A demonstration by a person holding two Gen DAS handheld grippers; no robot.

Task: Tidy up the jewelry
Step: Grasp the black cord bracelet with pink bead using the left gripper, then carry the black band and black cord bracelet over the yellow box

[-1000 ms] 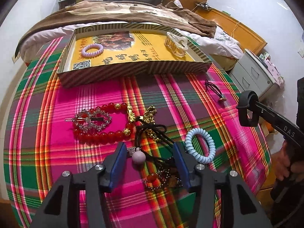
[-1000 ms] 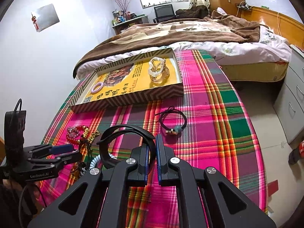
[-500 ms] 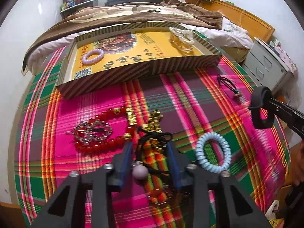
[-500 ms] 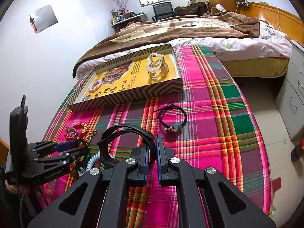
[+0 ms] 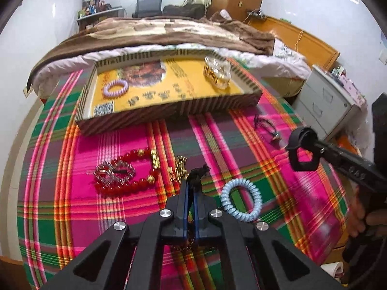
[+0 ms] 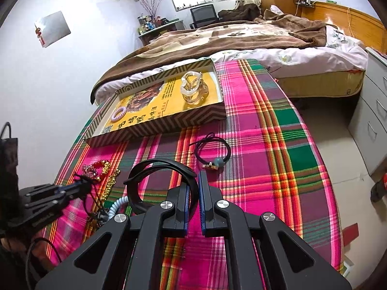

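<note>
My left gripper [image 5: 191, 187] is shut on a black cord bracelet [image 5: 198, 171]; its knot pokes out above the fingertips and its dark beads hang beneath the jaws, just above the plaid tablecloth. A red bead bracelet [image 5: 131, 169] with a rhinestone clip [image 5: 115, 172] inside it, a gold chain [image 5: 179, 169] and a light blue coil tie [image 5: 241, 200] lie around it. My right gripper [image 6: 193, 177] is shut on a black band [image 6: 157, 166], held above the cloth at the right. The striped box [image 5: 169, 114] at the back holds a purple bracelet [image 5: 115, 88] and a clear hair claw [image 5: 217, 73].
A black cord with a teal bead [image 6: 212, 153] lies on the cloth between the box and my right gripper. A bed with a brown blanket [image 6: 229, 41] stands behind the table. Grey drawers [image 5: 324, 106] stand to the right of the table's edge.
The left jaws have closed from wide open onto the black cord and the gripper has risen a little with it. The right gripper has kept still with the black band.
</note>
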